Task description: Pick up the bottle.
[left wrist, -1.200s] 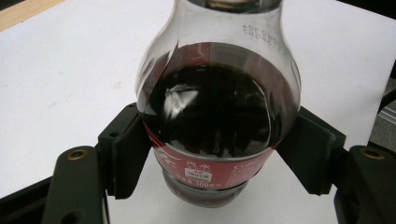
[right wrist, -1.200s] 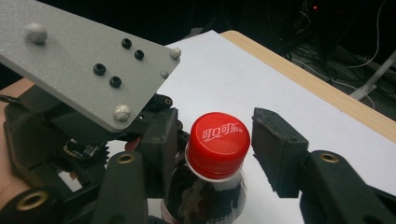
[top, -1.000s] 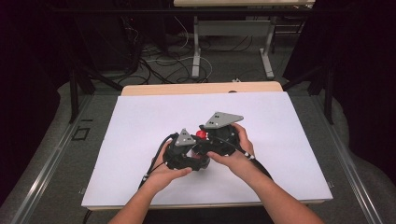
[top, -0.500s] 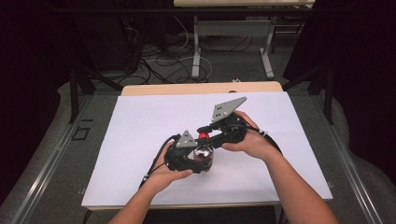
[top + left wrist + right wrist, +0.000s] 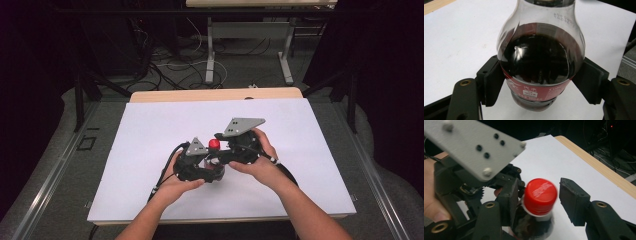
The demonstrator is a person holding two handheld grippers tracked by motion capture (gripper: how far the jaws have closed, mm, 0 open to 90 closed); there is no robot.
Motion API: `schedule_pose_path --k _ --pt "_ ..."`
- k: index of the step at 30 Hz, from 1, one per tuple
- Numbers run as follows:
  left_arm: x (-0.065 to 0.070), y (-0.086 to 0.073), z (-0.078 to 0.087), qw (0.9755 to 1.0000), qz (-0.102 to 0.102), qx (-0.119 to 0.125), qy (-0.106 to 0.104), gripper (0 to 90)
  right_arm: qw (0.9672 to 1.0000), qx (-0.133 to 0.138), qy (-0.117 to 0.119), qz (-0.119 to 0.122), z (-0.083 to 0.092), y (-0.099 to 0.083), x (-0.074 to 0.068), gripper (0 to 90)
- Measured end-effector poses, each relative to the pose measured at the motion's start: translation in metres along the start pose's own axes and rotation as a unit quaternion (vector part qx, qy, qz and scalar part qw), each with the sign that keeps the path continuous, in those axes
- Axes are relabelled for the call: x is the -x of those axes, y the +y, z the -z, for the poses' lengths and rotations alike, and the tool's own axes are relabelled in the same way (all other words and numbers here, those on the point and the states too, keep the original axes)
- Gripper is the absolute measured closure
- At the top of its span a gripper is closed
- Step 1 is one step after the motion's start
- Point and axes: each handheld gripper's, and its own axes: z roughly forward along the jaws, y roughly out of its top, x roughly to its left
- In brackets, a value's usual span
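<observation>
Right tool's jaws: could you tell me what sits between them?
The bottle's red cap sits between them in the right gripper view, with a gap to the jaw on that view's right.

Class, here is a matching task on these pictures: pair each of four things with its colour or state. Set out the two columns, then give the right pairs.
Things:
1. bottle cap
2. left hand-held gripper
3. right hand-held gripper
4. sheet on the table

Colour or state:
A. white
B. jaws apart on either side of the cap, a gap showing on one side
C. red
D. jaws clamped on the body of the cola bottle

Pairs: 1-C, 2-D, 3-B, 4-A
</observation>
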Motion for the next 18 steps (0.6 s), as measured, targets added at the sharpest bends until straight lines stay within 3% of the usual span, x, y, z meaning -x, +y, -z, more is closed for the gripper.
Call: schedule_pose_path --k 4,6,13,16,18 --pt "0.002 -0.001 -0.001 1.0 0.008 -0.001 -0.003 30.5 0.9998 0.01 -0.013 0.011 -0.004 -0.002 -0.008 49.5" --pt "0.002 0.0 -0.001 1.0 0.001 0.002 -0.002 30.5 0.9998 0.013 -0.013 0.011 -0.006 -0.002 -0.008 50.0" --pt "0.006 0.001 -0.002 0.9999 -0.012 -0.004 -0.011 30.5 0.9999 0.005 0.007 0.008 -0.011 0.001 -0.004 52.7" --pt "0.008 0.001 -0.002 0.9999 -0.008 -0.001 -0.011 30.5 0.9998 0.006 0.013 0.012 -0.012 0.001 -0.001 59.9" --pt "0.006 0.002 -0.001 0.9996 -0.02 -0.012 -0.019 30.5 0.9996 0.003 0.027 0.01 -0.012 0.002 0.004 60.3"
